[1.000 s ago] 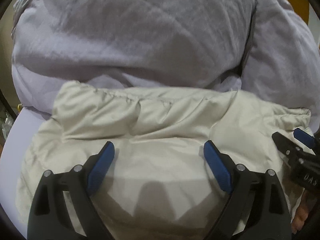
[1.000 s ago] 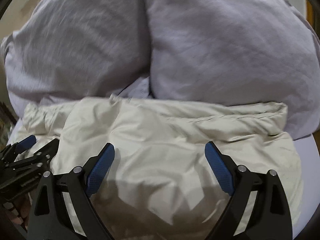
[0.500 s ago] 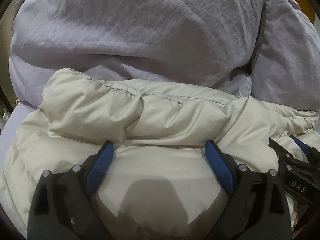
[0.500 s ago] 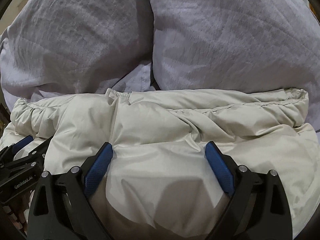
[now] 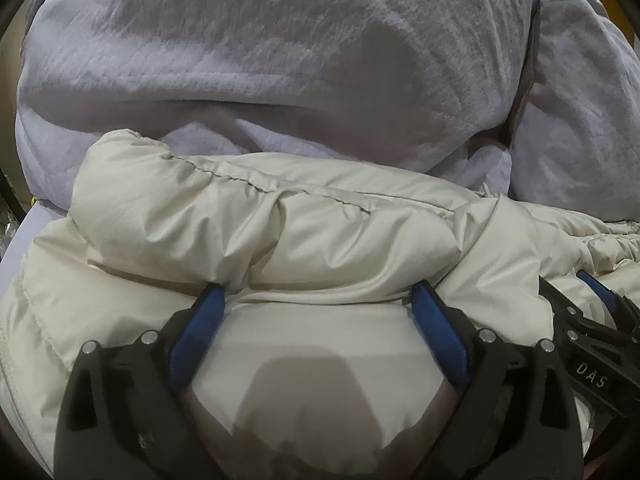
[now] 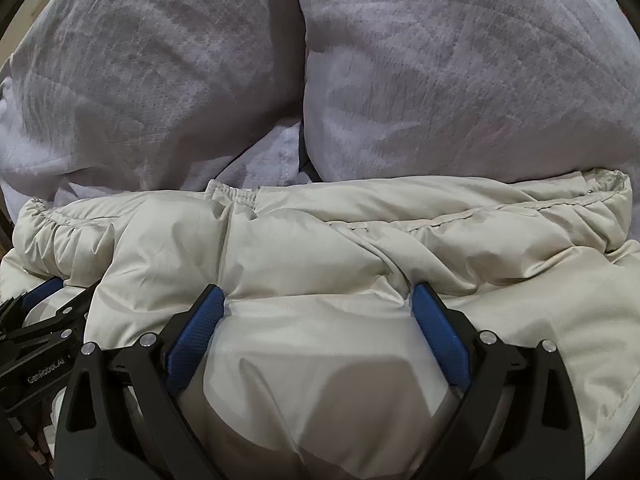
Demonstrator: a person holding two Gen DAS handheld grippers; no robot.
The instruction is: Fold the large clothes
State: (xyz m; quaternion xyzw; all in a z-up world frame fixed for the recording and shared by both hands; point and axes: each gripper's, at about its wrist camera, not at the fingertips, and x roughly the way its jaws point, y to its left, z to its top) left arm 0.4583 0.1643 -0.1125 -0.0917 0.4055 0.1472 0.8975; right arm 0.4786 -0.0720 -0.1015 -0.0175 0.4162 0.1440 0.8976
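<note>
- Cream puffer jacket (image 5: 280,240) is laid across a bed, bunched into a thick roll just in front of two lilac pillows (image 6: 460,80); far edge w/ gathered elastic hem (image 6: 236,194) sits touching the pillows' base.
- Placement is judged as mid-fold: padded fabric is doubled toward the pillows, so the bed gives a flat base & the pillows act as a backstop.
- Left gripper (image 5: 316,300) is spread wide, blue pads (image 5: 200,320) pressed into the jacket at the crease under the roll; nothing is pinched between them. Probably used as a pusher/flattener, not a clamp.
- Right gripper (image 6: 318,300) is likewise wide apart, pads dug into the fabric beside a seam; no hold on cloth is seen.
- Both tools are set side by side on the same garment; each is glimpsed at the edge of the other's view, so pressure is likely spread evenly along the fold.
- Lilac sheet (image 5: 24,236) is seen only as a sliver at the left.
- Hidden/unclear: sleeves, collar & zip can't be located; layers under the roll are covered; near part of the jacket is cut off by the gripper bodies & shadow. Hands are not made out. Room beyond the pillows is too dark/cropped to tell.
</note>
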